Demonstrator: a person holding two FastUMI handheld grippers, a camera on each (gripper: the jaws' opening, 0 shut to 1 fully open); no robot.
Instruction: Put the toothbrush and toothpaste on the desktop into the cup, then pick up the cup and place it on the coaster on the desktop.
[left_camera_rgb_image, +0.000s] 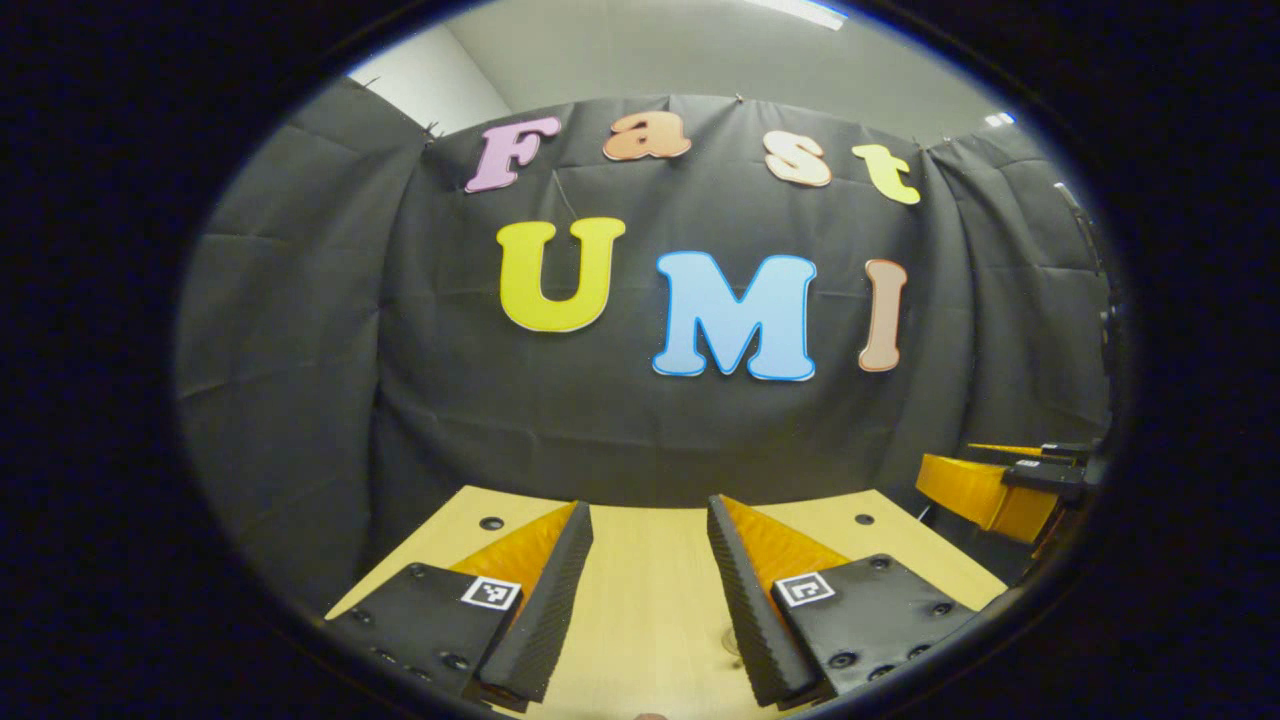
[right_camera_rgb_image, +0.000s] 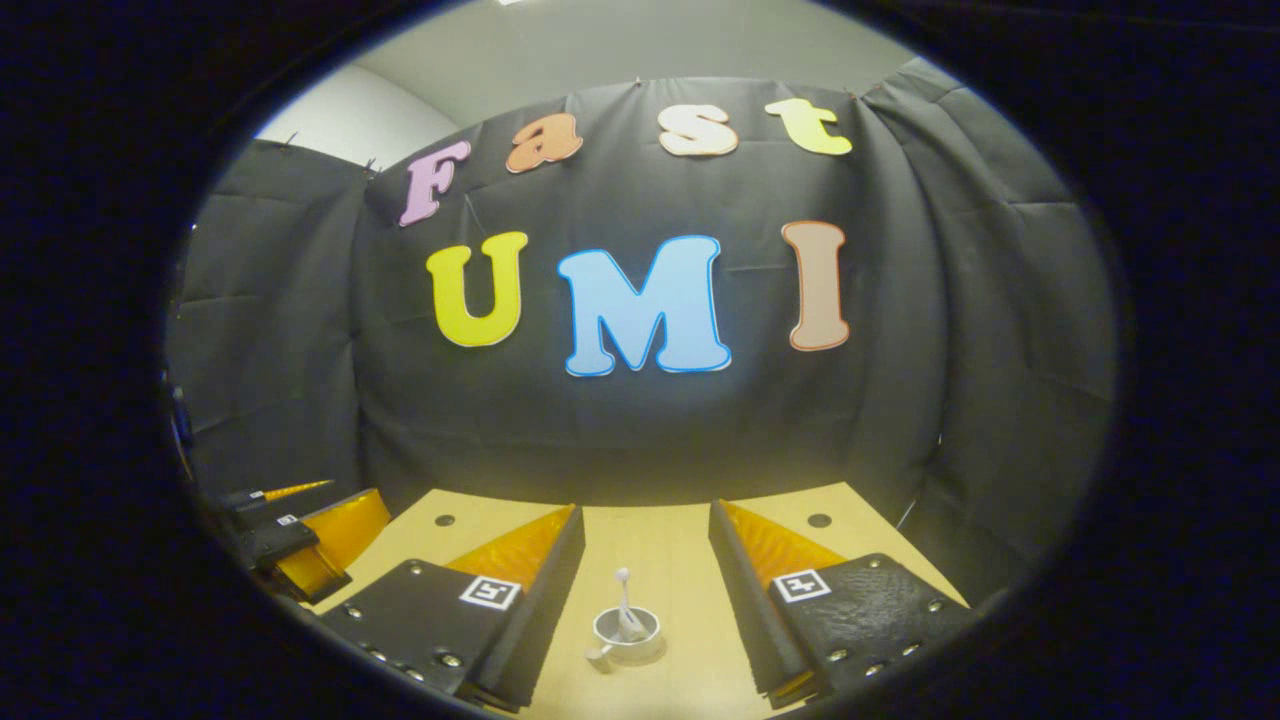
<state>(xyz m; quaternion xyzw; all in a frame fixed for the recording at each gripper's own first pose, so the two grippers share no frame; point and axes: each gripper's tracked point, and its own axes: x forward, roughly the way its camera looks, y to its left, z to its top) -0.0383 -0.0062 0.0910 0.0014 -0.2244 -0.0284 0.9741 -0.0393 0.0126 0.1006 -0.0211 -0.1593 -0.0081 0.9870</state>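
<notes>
The right tool (right_camera_rgb_image: 645, 585) hangs above the bench (right_camera_rgb_image: 680, 545) with its fingers spread wide and nothing between them. Below the gap, the white cup (right_camera_rgb_image: 627, 637) stands upright on the bench, touched by neither finger. A thin white stick with a rounded tip, probably the toothbrush (right_camera_rgb_image: 624, 598), rises from the cup. The left tool (left_camera_rgb_image: 648, 590) is likewise open and empty, held over bare wood. The toothpaste and coaster cannot be made out.
</notes>
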